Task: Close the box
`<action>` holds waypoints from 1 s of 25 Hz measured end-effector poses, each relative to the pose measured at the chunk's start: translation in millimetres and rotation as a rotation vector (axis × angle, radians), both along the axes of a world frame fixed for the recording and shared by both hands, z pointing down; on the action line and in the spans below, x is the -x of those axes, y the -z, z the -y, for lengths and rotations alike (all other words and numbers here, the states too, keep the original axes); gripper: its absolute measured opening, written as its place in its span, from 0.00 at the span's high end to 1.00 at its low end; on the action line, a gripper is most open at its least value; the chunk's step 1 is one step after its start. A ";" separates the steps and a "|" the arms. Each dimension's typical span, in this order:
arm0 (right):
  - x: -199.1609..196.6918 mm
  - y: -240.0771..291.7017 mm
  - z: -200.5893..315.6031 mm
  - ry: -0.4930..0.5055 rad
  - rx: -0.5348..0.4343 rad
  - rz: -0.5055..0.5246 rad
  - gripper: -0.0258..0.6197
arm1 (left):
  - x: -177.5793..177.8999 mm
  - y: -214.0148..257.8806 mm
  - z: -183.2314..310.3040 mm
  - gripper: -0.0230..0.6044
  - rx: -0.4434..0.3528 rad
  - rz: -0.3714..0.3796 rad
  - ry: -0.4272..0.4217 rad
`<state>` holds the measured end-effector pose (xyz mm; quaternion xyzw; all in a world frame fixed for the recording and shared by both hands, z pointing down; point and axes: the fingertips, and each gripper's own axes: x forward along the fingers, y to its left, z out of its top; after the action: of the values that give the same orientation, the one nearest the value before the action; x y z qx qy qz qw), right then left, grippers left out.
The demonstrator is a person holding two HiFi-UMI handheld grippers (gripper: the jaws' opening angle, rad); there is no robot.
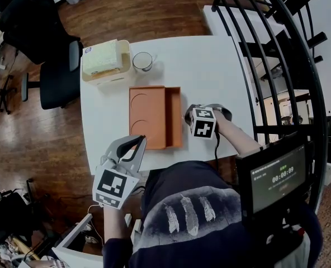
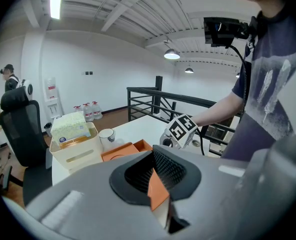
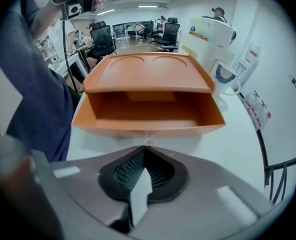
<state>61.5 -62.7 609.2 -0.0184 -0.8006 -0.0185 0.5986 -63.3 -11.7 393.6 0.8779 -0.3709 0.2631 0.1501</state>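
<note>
1. The orange box (image 1: pixel 175 119) is set approx. mid-table on the white table (image 1: pixel 216 66), just in front of the person. It's part open, w/ the tray mouth turned twd the right gripper (image 1: pixel 187 115).
2. The lid (image 1: pixel 147 116), w/ two round recesses, is tilted up over the tray, free edge on the right-gripper side. The tray interior is seen under it in the right gripper view.
3. The left gripper (image 1: pixel 142 139) is placed at the lid's near edge. Its jaws are pressed together on the lid, and orange card is seen pinched btwn the pads (image 2: pixel 170 170).
4. The right gripper is held low at the box's right wall, tips just beside it; contact can't be told. Its jaws are closed together w/ nothing btwn them.
5. Beyond the box, a cream holder (image 1: pixel 107 77) w/ a tissue pack (image 1: pixel 101 57) and a cup (image 1: pixel 142 61) are stood side by side at the table's far-left corner.
6. A black office chair (image 1: pixel 56 71) is seen left of the table and a black railing (image 1: pixel 277 54) to the right.
</note>
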 end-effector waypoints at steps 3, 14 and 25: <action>2.1 0.1 0.0 0.007 -0.002 -0.002 0.96 | -0.3 1.5 1.1 0.94 -0.002 -0.002 -0.002; 15.0 3.5 1.6 0.019 -0.018 0.000 0.95 | 4.4 0.6 1.8 0.94 0.002 -0.009 0.001; 30.0 2.4 -0.9 0.021 -0.002 0.010 0.95 | 16.1 -5.4 0.9 0.94 0.004 -0.005 0.006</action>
<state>31.5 -61.8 606.8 -0.0262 -0.8034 -0.0259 0.5943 -79.3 -12.7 399.0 0.8772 -0.3726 0.2610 0.1536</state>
